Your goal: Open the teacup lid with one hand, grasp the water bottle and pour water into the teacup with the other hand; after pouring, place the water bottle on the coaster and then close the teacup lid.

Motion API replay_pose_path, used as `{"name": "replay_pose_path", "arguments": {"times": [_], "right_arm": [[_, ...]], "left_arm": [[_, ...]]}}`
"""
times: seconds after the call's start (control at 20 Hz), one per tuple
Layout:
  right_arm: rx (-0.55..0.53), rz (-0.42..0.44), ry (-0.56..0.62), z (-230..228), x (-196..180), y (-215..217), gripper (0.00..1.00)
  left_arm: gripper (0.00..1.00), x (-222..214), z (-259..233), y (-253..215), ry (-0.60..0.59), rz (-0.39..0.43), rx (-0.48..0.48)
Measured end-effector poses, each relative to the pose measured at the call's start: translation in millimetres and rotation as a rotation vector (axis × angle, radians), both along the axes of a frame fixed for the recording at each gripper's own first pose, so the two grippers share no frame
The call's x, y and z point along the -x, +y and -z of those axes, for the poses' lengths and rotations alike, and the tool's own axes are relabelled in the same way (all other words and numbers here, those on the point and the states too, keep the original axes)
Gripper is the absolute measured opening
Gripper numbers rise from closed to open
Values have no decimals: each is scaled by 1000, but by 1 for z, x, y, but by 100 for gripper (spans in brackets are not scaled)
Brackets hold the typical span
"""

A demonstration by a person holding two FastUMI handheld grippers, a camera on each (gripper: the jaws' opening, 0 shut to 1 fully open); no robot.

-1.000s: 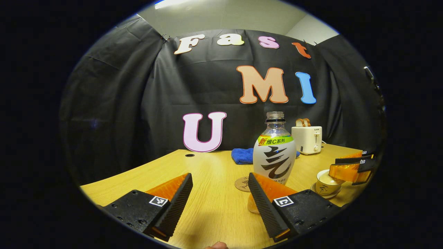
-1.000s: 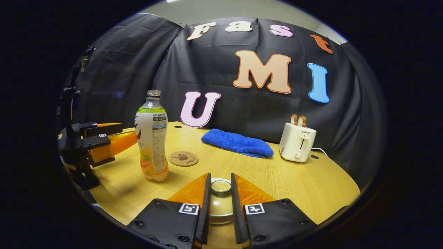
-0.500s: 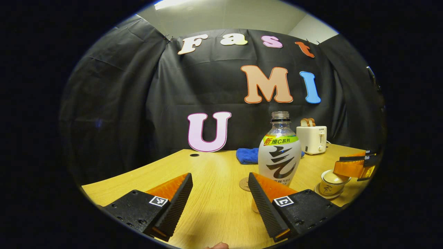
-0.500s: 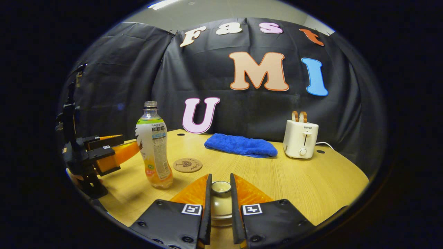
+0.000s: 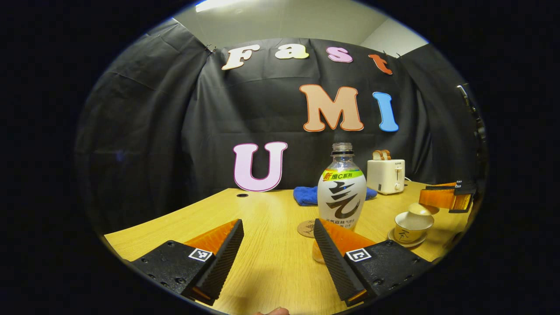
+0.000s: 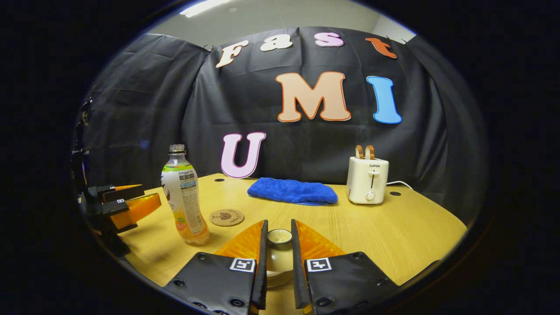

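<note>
Right tool grips lid above teacup.

A wrap label with printed characters and a large dark brush-stroke mark is carried by the clear plastic bottle; one dark character is painted on the cream ceramic teacup; a small brand word is printed on the white toaster; square coded tags are fixed on the left gripper and the right gripper
</note>
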State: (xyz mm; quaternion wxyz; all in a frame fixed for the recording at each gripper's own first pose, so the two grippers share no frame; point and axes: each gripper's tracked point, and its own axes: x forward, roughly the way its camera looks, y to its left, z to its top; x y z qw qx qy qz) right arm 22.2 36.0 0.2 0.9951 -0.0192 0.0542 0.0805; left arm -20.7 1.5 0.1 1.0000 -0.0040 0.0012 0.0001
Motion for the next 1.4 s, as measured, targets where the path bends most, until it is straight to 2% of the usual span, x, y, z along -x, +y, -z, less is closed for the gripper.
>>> {"name": "replay_pose_path", "arguments": {"times": [0.35,0.55,0.65,1.15,1.4], "right_arm": [[-16,64,-45,-20,4,-35,30],[-18,92,-54,-25,7,-52,27],[-27,103,-60,-29,8,-60,28],[-41,142,-72,-37,12,-81,28],[-48,158,-81,-41,13,-88,28]], "left_arm": [[95,7,4,-25,31,83,24],[95,7,5,-41,46,128,42],[95,7,4,-49,48,149,52],[95,-10,10,-73,92,205,45],[95,-25,14,-77,107,199,47]]}}
